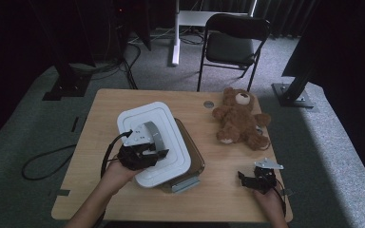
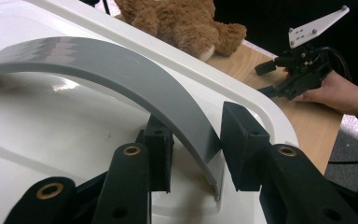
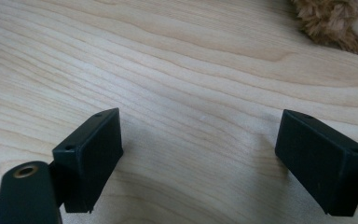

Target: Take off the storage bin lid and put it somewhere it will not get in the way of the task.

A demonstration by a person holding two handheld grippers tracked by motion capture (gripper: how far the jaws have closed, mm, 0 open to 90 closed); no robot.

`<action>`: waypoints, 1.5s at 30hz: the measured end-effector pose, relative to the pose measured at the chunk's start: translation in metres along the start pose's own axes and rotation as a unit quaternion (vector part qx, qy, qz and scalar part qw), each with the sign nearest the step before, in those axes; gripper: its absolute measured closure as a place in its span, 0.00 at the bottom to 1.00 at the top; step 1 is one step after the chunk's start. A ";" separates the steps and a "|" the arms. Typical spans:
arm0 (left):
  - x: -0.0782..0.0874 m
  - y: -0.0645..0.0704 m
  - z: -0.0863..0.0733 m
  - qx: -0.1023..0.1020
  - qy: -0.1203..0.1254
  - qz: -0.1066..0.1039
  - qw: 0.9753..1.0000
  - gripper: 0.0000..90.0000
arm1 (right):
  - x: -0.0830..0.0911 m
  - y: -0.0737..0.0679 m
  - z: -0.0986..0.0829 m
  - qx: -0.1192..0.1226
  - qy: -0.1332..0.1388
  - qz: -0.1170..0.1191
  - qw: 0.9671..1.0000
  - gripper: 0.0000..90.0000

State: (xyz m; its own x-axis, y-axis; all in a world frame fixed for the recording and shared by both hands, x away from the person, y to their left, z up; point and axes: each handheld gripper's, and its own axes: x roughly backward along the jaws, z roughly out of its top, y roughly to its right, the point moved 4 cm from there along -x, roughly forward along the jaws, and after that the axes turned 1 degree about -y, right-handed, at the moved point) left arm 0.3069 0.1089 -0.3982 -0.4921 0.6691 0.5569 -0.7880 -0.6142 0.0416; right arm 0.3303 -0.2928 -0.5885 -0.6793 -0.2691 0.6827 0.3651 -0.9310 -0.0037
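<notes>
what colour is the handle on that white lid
Grey, an arched handle on the white lid; the left gripper view shows it best.

Both forearms are bare, with no sleeve in sight. The left gripper and the right gripper are black, each topped by a pale grey three-cornered plate with small screws and trailing a black cable. Brass-coloured bushings, probably pivot pins, sit in the black jaw arms.

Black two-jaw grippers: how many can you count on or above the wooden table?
2: the left gripper straddles the white lid's grey arched handle; the right gripper hangs open near the table's right front.
</notes>
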 end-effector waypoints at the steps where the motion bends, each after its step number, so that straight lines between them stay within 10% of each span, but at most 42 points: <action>1: 0.002 -0.001 -0.001 -0.001 0.001 -0.001 1.000 0.73 | 0.000 0.000 0.000 0.000 0.000 0.000 1.000 0.16; 45: 0.086 -0.053 -0.069 0.047 0.012 0.031 0.998 0.74 | 0.000 0.000 0.000 0.000 0.000 0.000 1.000 0.16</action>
State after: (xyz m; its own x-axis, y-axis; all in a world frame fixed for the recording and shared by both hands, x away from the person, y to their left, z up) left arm 0.2811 0.2279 -0.4099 -0.5479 0.6386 0.5403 -0.7191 -0.6896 0.0858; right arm 0.3302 -0.2927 -0.5885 -0.6790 -0.2687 0.6832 0.3646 -0.9311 -0.0038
